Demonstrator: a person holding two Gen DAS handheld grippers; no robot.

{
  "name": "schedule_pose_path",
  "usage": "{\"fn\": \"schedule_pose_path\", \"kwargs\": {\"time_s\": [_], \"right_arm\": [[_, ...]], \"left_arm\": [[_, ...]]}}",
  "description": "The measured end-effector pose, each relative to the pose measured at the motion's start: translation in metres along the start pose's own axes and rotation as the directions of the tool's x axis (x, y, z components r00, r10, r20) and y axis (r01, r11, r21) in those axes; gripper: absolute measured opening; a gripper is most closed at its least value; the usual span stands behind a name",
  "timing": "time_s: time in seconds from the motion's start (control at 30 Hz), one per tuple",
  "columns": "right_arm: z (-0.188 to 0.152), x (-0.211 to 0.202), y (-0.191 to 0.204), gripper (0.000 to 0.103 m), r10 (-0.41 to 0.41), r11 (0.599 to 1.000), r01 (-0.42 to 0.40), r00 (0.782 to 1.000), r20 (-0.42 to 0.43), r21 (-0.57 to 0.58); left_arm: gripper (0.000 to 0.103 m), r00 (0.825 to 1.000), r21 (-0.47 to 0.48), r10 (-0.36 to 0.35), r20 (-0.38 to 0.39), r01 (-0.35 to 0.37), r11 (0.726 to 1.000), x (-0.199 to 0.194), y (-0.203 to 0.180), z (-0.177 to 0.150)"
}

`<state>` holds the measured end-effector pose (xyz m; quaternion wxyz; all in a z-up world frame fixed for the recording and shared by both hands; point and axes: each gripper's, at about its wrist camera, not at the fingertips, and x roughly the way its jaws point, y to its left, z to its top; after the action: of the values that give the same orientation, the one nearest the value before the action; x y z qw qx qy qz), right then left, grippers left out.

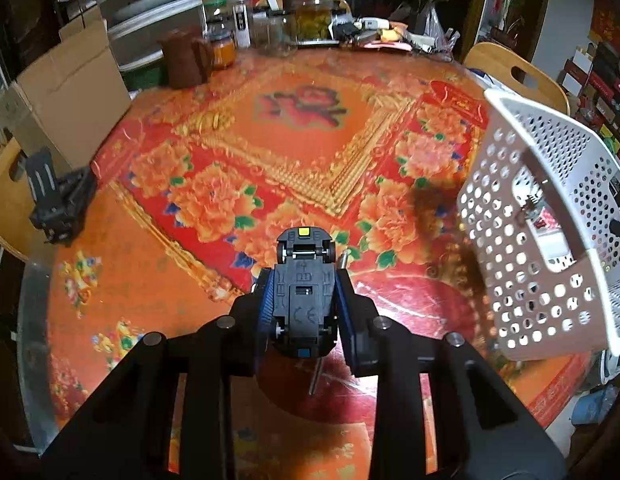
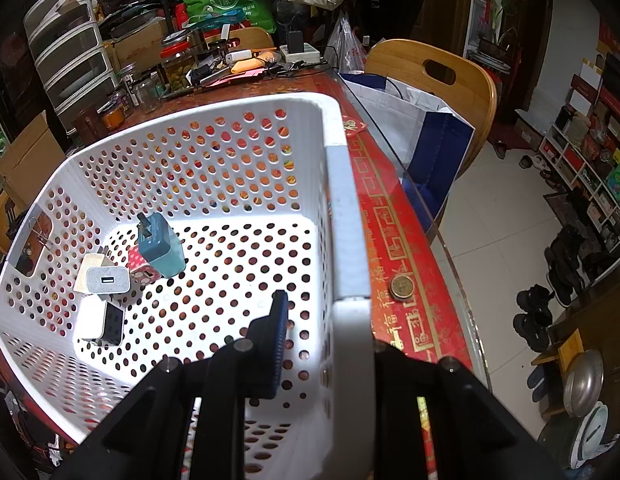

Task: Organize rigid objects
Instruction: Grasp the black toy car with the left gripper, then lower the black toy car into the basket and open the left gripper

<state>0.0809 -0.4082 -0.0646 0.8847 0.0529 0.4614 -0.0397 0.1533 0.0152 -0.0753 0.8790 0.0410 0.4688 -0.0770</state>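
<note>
Toy car (image 1: 303,292), black, held belly-up between the blue-padded fingers (image 1: 269,300) of the left gripper (image 1: 303,300), closed tight against its sides above the bench (image 1: 149,300). Its underside, wheels and a yellow tab at the far end show; the body below is hidden. A thin metal rod (image 1: 316,378) pokes out beneath the car, mostly covered by it, so what it is cannot be told.

At the right edge of the left view a white perforated basket (image 1: 530,240) hangs tilted above the bench, partly cut off.

The right gripper (image 2: 330,332) clamps the basket's (image 2: 189,168) right wall: one blue-padded finger (image 2: 279,340) sits inside, the other is hidden behind the white rim, so the fingers are narrowed onto the wall.

Inside, near the left wall, lie several chargers: a teal one (image 2: 161,248) standing with prongs up, a grey one (image 2: 107,280) with a USB port, a black-and-white one (image 2: 103,322), and a pink item (image 2: 139,270) mostly covered by the others.

A coin (image 2: 402,287) rests on the bench just right of the basket
</note>
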Motion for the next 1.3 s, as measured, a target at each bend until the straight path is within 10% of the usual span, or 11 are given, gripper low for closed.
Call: {"fn": "schedule_pose_path", "kwargs": {"time_s": [0.47, 0.83, 1.3], "right_arm": [[0.000, -0.001, 0.000, 0.020, 0.000, 1.000, 0.000, 1.000, 0.002, 0.002], [0.000, -0.002, 0.000, 0.020, -0.001, 1.000, 0.001, 1.000, -0.003, 0.000], [-0.001, -0.002, 0.002, 0.021, 0.002, 1.000, -0.002, 1.000, -0.003, -0.013]], "left_arm": [[0.027, 0.983, 0.186, -0.107, 0.152, 0.078, 0.979, -0.112, -0.123, 0.053], [0.027, 0.976, 0.353, 0.010, -0.217, 0.069, 0.933, -0.004, -0.229, 0.080], [0.027, 0.942, 0.457, 0.181, -0.281, -0.035, 0.889, 0.059, -0.262, 0.079]]}}
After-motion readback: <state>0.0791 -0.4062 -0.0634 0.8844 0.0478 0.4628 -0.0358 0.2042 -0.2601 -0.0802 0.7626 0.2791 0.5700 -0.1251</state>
